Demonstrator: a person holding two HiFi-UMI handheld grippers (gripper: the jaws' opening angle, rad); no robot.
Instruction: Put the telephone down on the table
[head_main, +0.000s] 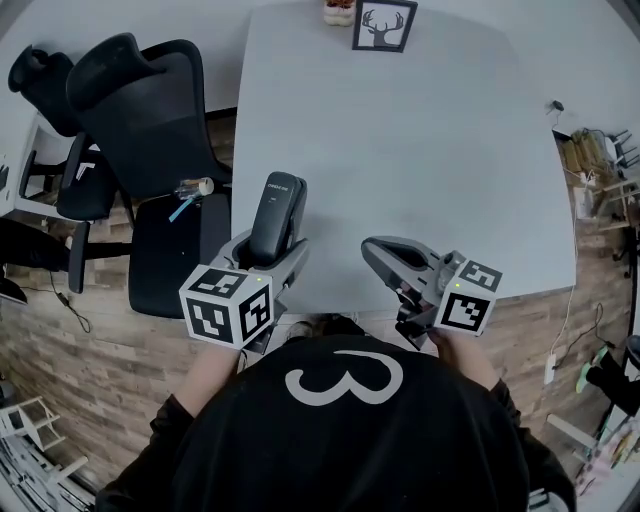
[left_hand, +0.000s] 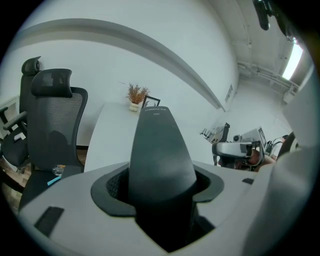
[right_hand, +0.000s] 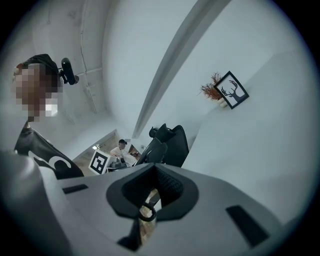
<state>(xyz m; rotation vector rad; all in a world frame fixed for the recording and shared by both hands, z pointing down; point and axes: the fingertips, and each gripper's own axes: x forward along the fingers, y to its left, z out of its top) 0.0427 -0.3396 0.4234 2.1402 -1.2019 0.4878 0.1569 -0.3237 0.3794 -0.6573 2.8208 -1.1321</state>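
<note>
The telephone (head_main: 276, 212), a dark cordless handset, stands upright between the jaws of my left gripper (head_main: 272, 252), which is shut on its lower part. It hangs over the near left edge of the pale grey table (head_main: 400, 150). In the left gripper view the telephone (left_hand: 160, 150) fills the middle, clamped by the black pads of the left gripper (left_hand: 160, 200). My right gripper (head_main: 385, 255) is over the table's near edge to the right, shut with nothing in it; in its own view the right gripper (right_hand: 149, 200) has its jaws together.
A framed deer picture (head_main: 384, 25) and a small plant pot (head_main: 340, 10) stand at the table's far edge. A black office chair (head_main: 150, 110) is left of the table, with small items (head_main: 190, 190) on its seat. A second chair (head_main: 40, 80) stands further left.
</note>
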